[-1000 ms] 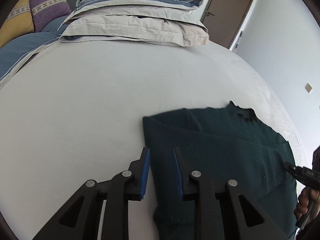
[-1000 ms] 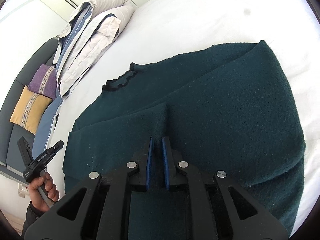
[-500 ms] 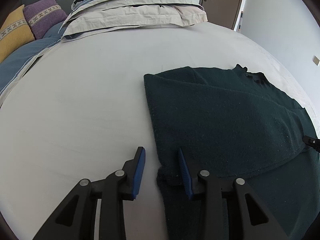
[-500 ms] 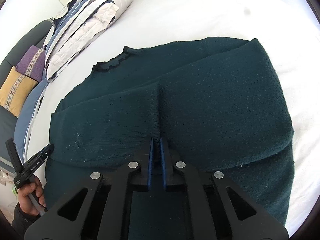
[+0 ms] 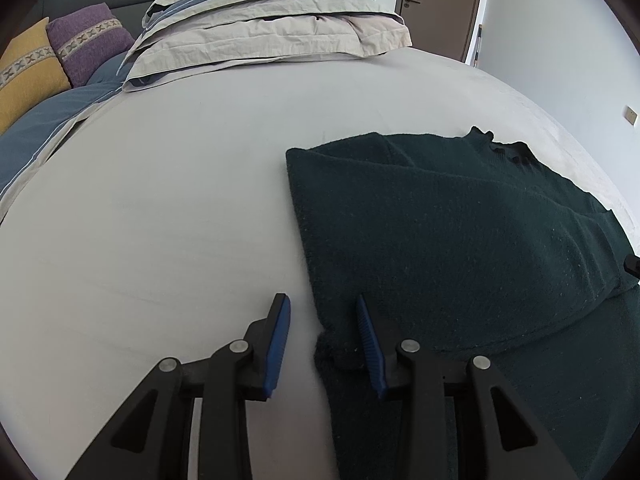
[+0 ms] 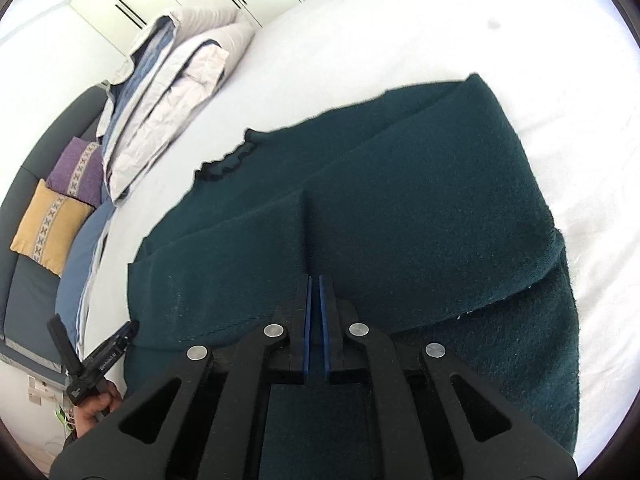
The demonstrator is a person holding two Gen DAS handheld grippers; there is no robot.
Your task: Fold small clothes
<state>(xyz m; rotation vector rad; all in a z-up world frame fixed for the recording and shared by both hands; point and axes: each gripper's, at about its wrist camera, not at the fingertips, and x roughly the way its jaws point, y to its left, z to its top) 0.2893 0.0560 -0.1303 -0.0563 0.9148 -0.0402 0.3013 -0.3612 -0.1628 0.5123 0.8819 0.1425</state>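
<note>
A dark green knitted sweater (image 5: 460,240) lies on the white bed, both sleeves folded over its body; it also shows in the right wrist view (image 6: 400,208). My left gripper (image 5: 322,312) is open, low over the sweater's left edge, with a fold of cloth between its blue pads. My right gripper (image 6: 314,292) has its pads nearly together above the sweater, at the end of the folded sleeve's edge; no cloth shows between them. The left gripper also shows in the right wrist view (image 6: 96,364), held in a hand.
The white bed sheet (image 5: 160,220) spreads left of the sweater. Folded duvets and pillows (image 5: 272,28) are stacked at the head. A purple cushion (image 5: 90,46) and a yellow cushion (image 5: 24,80) lie on a grey sofa. A brown door (image 5: 440,0) stands behind.
My left gripper has drawn back toward the sweater's lower left edge and opened wider. My right gripper has stayed nearly shut and shifted a little over the sweater.
</note>
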